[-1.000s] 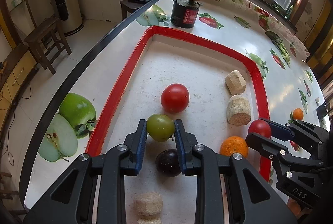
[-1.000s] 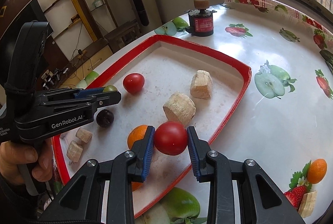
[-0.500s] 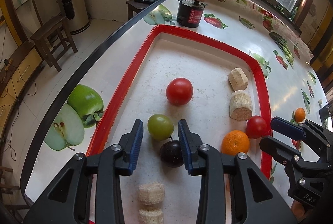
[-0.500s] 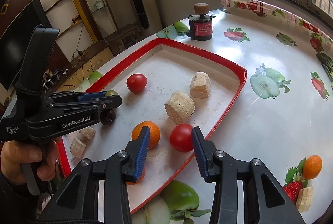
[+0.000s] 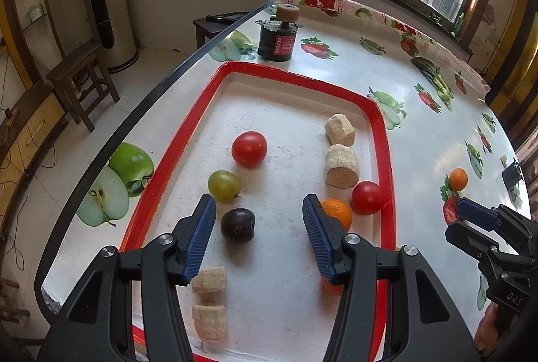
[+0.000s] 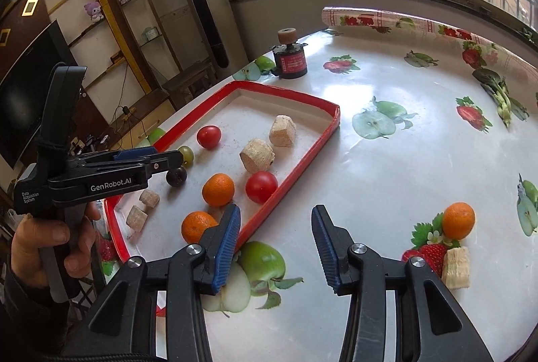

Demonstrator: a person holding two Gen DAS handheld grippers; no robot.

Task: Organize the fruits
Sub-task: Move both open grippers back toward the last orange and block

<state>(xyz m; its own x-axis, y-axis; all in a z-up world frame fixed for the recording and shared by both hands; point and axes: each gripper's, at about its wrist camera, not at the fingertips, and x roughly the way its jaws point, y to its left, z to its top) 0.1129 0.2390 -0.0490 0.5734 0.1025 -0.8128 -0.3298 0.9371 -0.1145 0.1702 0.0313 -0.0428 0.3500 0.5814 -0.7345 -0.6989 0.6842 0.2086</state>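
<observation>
- The left gripper [image 5: 259,220] hangs over the near end of the red-rimmed tray [image 5: 383,140], its blue-padded jaws spread wide with nothing between them but tray floor.
- A dark plum [image 5: 237,225] lies just inside the left finger, not touching it; a green grape-like fruit [image 5: 223,181] sits at 11 o'clock from the plum, and a red tomato [image 5: 249,148] lies beyond that at 12 o'clock.
- An orange [image 5: 338,212] peeks from behind the left gripper's right finger, with a second tomato [image 5: 367,197] touching or nearly touching it at 2 o'clock, close to the tray rim.
- Two pale corn-cob-like chunks [image 5: 340,147] lie at 12 o'clock from that tomato; two smaller chunks [image 5: 209,294] sit at the tray's near edge.
- The right gripper [image 6: 275,244] is spread wide and empty, held above the fruit-print tablecloth [image 6: 386,177] just outside the tray's rim.
- In the right wrist view, a lone orange [image 6: 458,220] rests on the cloth at 3 o'clock from the right gripper, well apart from the tray, with a pale chunk [image 6: 456,267] near it.
- A black jar [image 5: 278,39] stands past the tray's far end.
</observation>
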